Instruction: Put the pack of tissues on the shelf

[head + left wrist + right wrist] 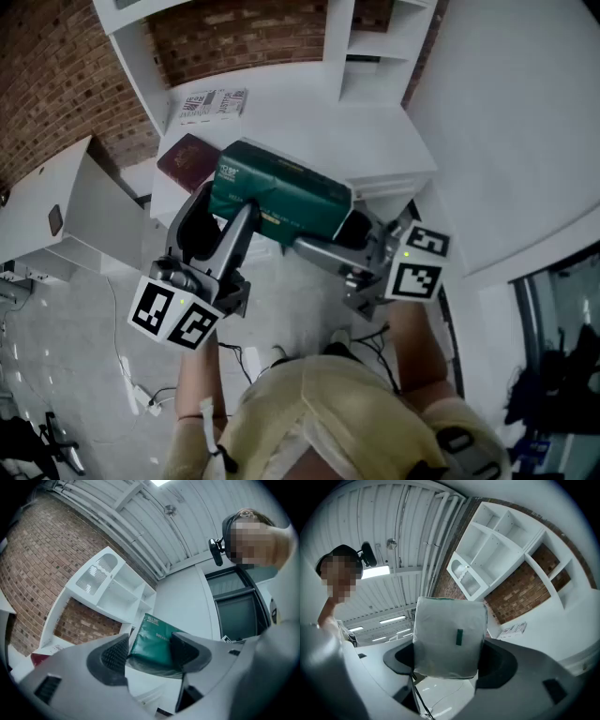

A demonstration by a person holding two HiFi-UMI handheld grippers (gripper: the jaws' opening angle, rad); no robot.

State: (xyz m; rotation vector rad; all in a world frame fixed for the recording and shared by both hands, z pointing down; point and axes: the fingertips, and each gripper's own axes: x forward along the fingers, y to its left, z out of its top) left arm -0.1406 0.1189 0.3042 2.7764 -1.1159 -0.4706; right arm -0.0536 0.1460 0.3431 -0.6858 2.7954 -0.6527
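Note:
A dark green pack of tissues (281, 192) hangs in the air between my two grippers, in front of the white shelf unit (309, 103). My left gripper (220, 202) pinches the pack's left end at its fingertips; in the left gripper view the pack (152, 641) fills the gap between the pads (115, 653). My right gripper (328, 234) is shut on the right end, and the right gripper view shows the pale end face of the pack (447, 637) wedged between both jaws. The shelf (501, 550) rises behind it.
A dark red booklet (187, 159) and a printed leaflet (214, 103) lie on the shelf unit's lower white surface. Open cubbies (375, 42) stand at the back right. A white cabinet (66, 206) is at the left; cables (131, 380) trail on the floor.

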